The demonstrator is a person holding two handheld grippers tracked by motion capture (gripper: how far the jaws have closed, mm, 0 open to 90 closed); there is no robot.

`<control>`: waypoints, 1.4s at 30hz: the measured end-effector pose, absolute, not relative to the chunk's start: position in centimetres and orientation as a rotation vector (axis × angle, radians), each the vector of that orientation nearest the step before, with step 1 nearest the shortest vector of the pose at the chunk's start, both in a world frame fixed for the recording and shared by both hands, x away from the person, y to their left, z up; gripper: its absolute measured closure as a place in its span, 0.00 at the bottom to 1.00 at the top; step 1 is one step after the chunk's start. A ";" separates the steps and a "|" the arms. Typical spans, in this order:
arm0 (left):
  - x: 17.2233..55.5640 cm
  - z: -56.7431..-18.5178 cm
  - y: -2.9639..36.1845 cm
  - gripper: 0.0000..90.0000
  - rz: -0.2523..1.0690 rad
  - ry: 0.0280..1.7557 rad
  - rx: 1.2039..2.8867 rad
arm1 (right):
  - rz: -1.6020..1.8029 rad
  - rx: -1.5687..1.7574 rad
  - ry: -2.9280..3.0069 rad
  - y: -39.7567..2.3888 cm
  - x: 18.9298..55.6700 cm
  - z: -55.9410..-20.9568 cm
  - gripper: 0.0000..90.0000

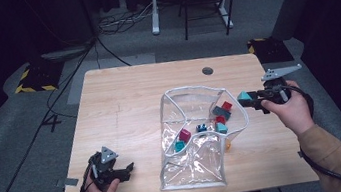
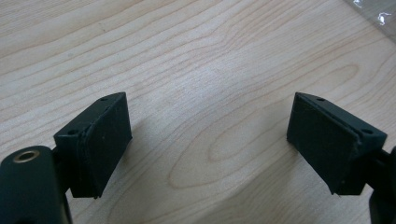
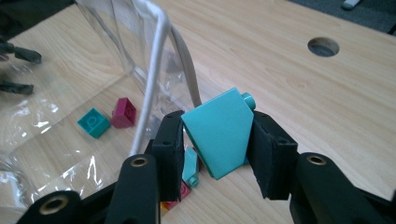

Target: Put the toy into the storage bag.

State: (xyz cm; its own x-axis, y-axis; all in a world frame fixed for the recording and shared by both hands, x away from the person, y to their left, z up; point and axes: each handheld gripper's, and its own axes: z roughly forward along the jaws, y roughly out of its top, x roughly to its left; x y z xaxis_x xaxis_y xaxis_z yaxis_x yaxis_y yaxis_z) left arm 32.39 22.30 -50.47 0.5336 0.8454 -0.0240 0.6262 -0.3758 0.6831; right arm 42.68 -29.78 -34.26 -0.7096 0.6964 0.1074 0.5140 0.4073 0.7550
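Black pads of the right gripper [image 3: 219, 154] were clamped on a teal sloped brick [image 3: 220, 137], one pad on each flat side, and the brick sat square between them with its single stud poking out at the top. That was a sound hold, by my reckoning: broad faces, no corner pinch. The brick hung in the air just off the right wall of the clear plastic bag [image 1: 199, 137], over the right part of the table [image 1: 123, 97], nearer the far edge than the near one.

Inside the bag lay the rest of the haul: a magenta brick [image 3: 124, 112], a small teal brick [image 3: 94, 122], and several more in red and teal, loose on the bottom. White piping [image 3: 152, 79] ran round the bag's mouth, and that rim looked like the thing to watch. Carrying the brick well above the piping before any sideways move would keep it from snagging the floppy wall.

Over by the table's near left corner, the left gripper [image 1: 129, 171] rested with its jaws spread wide apart, nothing between them but bare wood. It could pin the bag down if the plastic started to drag.
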 end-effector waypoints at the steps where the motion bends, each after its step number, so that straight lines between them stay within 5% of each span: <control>1: 32.4 -50.5 22.3 0.16 0.439 1.186 2.128 | 1.195 1.064 2.436 -29.8 42.6 -34.0 0.65; 20: 32.4 -50.5 22.3 0.16 0.439 1.186 2.128 | 1.314 0.938 2.387 -27.8 41.8 -29.4 0.65; 42: 32.4 -50.5 22.3 0.16 0.439 1.186 2.128 | 1.355 0.778 2.483 -21.5 42.1 -28.8 0.65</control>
State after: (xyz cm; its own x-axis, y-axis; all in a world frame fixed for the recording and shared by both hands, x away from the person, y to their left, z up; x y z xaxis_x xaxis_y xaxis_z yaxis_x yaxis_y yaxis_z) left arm 32.39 22.30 -50.47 0.5337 0.8453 -0.0241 0.6262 -0.3759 0.6830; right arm 42.11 -21.54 -28.80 -0.8392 0.5397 0.0675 0.3487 0.4387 0.8282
